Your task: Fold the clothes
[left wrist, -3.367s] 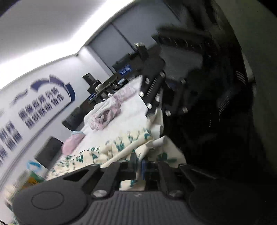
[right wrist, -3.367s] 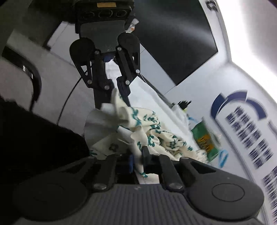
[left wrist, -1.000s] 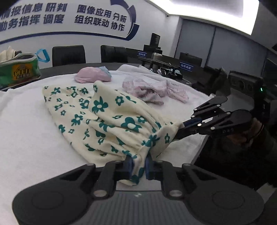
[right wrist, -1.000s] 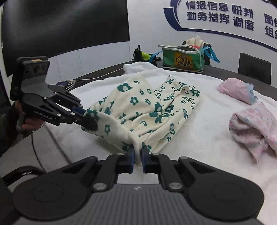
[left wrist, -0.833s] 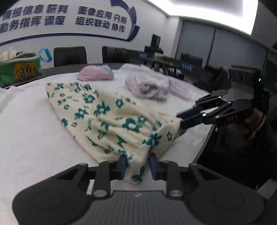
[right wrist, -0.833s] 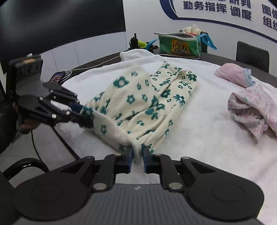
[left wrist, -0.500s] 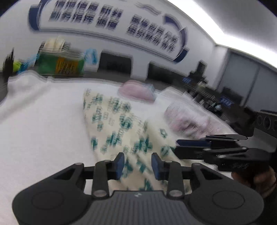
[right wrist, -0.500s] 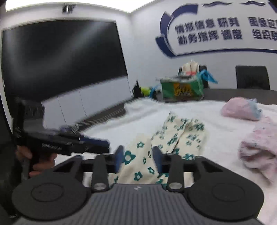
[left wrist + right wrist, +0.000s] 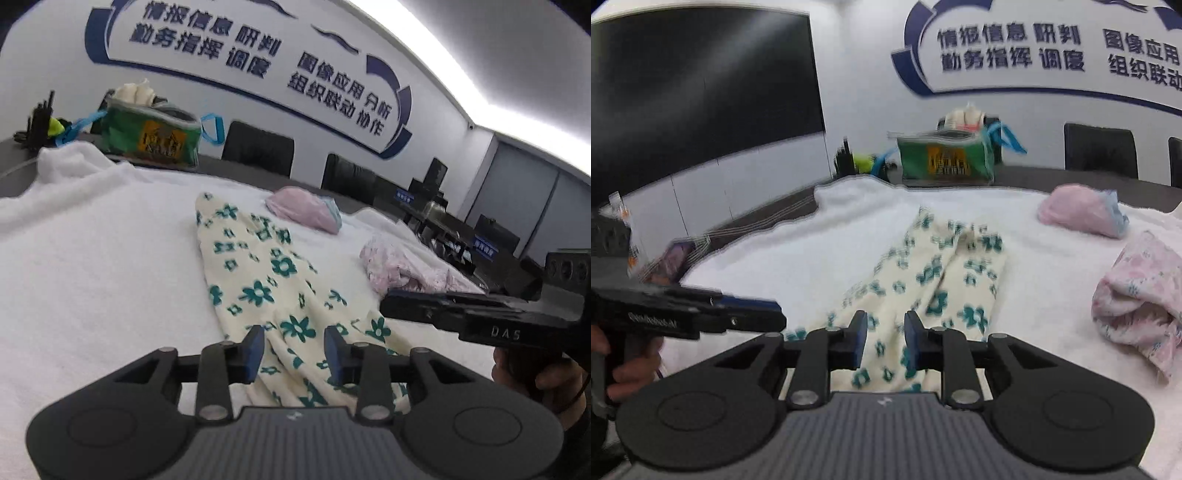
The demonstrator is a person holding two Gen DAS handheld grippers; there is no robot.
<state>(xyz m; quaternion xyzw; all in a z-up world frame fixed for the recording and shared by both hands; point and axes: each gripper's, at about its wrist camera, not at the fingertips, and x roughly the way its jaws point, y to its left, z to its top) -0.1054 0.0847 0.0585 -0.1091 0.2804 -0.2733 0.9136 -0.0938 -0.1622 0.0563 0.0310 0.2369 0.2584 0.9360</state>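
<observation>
We are letting go of the pants point(image 9: 266, 280): a second ago both claws were pinching the waistband at the near edge of the tabletop point(image 9: 92, 266), and now the left claw point(image 9: 294, 349) is standing partly open with nothing between its pads, the cloth lying below them. The right claw point(image 9: 885, 341) is also parted and holding nothing; its jaws opened within the last second and have been easing back in a little just now. The pants are resting flat on the white towel, legs side by side and running away from us toward the far edge, waistband nearest us. A pink bundle point(image 9: 303, 212) and a crumpled floral garment point(image 9: 402, 266) are sitting apart toward the right side, and a green bag point(image 9: 151, 134) is standing at the far edge. We are judging the laying-out as done, so the folding itself is what is coming next, with fresh grips needed
</observation>
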